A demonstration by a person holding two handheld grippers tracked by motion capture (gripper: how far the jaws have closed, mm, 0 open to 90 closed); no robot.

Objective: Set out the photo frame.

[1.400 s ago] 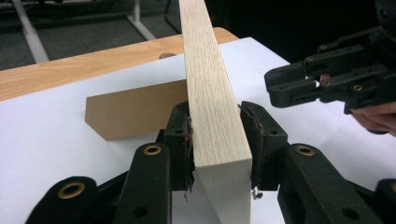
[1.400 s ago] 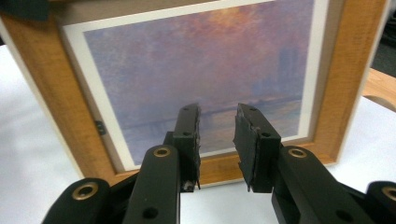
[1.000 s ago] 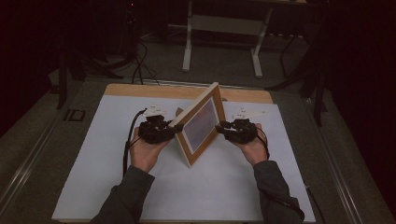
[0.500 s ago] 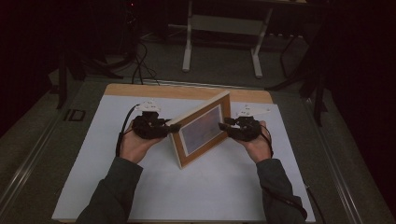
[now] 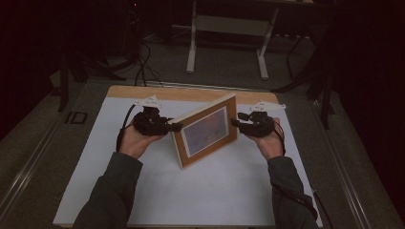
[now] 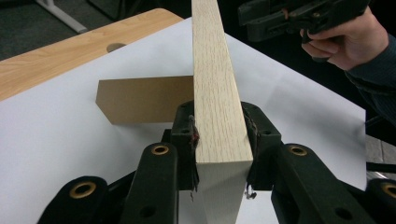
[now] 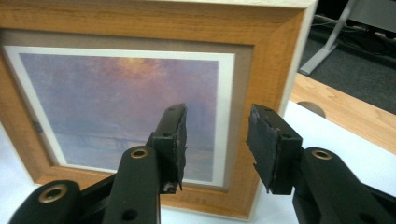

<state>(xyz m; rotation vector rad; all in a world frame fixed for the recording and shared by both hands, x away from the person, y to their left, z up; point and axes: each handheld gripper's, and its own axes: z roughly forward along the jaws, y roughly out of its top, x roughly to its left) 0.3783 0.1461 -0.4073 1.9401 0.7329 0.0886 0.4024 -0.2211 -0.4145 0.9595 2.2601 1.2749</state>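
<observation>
A light wooden picture frame with a purple-and-orange print (image 5: 206,130) stands upright near the middle of the white sheet-covered table (image 5: 215,195), toward its far edge, propped by a brown cardboard easel back (image 6: 140,99). The left gripper (image 6: 218,140) is clenched on the frame's left edge. The right gripper (image 7: 215,144), jaws parted and grasping nothing, hovers just beside the frame's right edge.

White mat (image 5: 215,191) on wooden table (image 5: 143,92); perhaps desk legs (image 5: 192,43) behind.
</observation>
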